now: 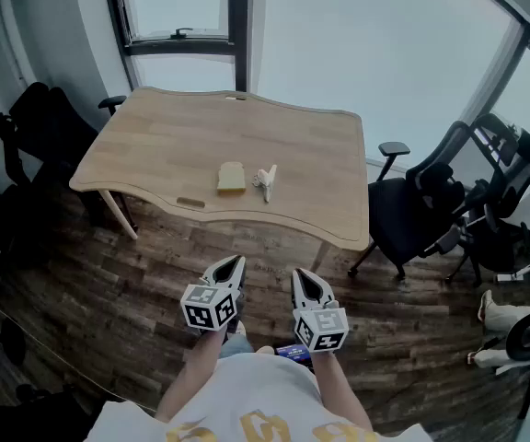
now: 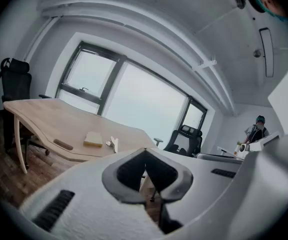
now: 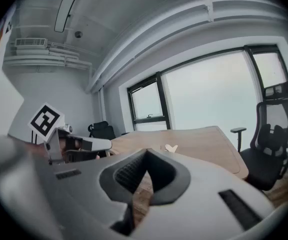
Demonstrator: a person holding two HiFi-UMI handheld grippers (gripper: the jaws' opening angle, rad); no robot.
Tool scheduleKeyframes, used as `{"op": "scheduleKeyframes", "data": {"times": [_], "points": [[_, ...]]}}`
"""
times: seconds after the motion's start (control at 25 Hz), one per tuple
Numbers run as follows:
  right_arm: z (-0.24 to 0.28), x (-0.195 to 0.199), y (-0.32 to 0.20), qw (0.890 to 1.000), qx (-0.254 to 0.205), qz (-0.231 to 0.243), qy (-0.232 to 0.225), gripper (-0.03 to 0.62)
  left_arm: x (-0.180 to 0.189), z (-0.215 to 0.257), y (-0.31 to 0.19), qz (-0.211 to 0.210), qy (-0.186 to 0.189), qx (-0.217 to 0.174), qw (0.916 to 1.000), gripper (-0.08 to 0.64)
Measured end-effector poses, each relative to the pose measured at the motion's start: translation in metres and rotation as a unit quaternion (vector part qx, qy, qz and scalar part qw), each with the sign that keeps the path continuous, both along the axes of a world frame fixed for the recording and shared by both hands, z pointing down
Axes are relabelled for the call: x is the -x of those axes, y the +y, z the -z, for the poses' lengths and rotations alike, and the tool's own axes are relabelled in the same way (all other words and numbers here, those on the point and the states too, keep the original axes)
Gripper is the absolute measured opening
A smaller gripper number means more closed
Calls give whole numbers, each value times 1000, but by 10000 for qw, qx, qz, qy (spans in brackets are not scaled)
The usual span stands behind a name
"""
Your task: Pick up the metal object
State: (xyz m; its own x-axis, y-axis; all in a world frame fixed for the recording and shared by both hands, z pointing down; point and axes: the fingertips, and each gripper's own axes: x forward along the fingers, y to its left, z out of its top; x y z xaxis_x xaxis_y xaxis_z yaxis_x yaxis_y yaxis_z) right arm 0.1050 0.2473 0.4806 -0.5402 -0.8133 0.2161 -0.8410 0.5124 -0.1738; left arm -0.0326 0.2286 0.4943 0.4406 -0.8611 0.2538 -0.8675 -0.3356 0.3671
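Wooden desk point(image 1: 155, 145) far ahead; metal object point(image 1: 265, 183), probably a clip, untouched. My left gripper point(image 1: 236, 262) and right gripper point(image 1: 299, 275) both closed, empty. Whole pickup remains.

No legible text, numbers or brands. Only coded square markers point(image 1: 200, 315) on cubes point(image 1: 322, 328) of left gripper point(image 1: 237, 261) and right gripper point(image 1: 300, 274), not readable as characters. Yellow print point(image 1: 257, 424) on shirt point(image 1: 247, 385) cropped, illegible.
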Motion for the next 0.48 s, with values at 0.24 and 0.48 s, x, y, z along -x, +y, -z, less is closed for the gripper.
{"op": "scheduleKeyframes", "data": {"times": [0.24,0.48], "points": [[6,-20,-3,9996,-14,-267,-62,11,-10,11,-2,-124,188,-95,9997,20],[0,-14,3,9997,76,-206,-104,11,-11,12,3,-169,350,-60,9992,20]]}}
